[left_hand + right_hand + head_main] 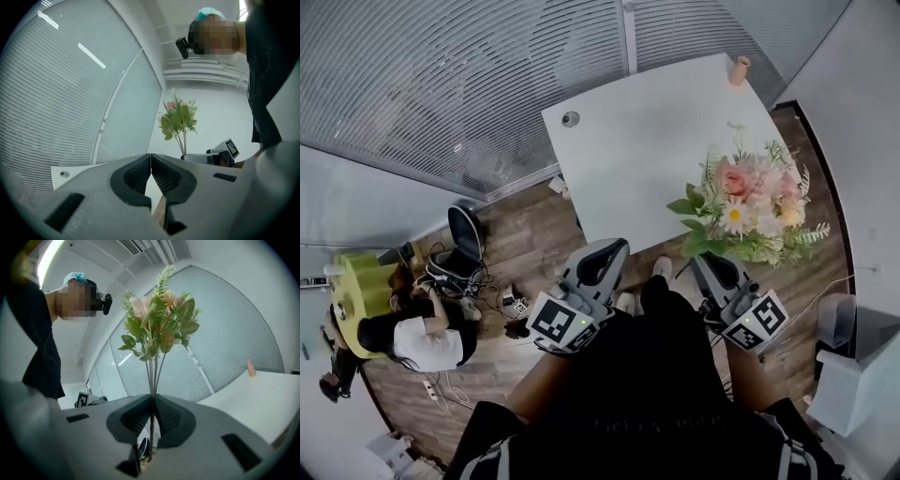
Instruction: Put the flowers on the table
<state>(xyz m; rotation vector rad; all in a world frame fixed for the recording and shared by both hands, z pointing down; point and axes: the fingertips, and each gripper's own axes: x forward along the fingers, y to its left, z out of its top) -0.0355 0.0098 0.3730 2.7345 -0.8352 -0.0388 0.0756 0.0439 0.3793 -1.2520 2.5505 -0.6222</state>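
A bunch of flowers [752, 206] with pink, white and orange blooms and green leaves is held upright by its thin stems in my right gripper [712, 264], which is shut on them. In the right gripper view the stems [153, 376] rise from between the closed jaws to the blooms [157, 317]. The bunch hangs over the near right edge of the white table [647, 150]. My left gripper [602, 259] is shut with nothing in it, near the table's front edge; from the left gripper view the flowers [178, 121] show to the right.
A small pink object [739, 69] stands at the table's far right corner, and a round cable port [570, 119] sits at its far left. A seated person [403, 337] and a black chair [465, 239] with cables are on the wooden floor to the left. Blinds run behind the table.
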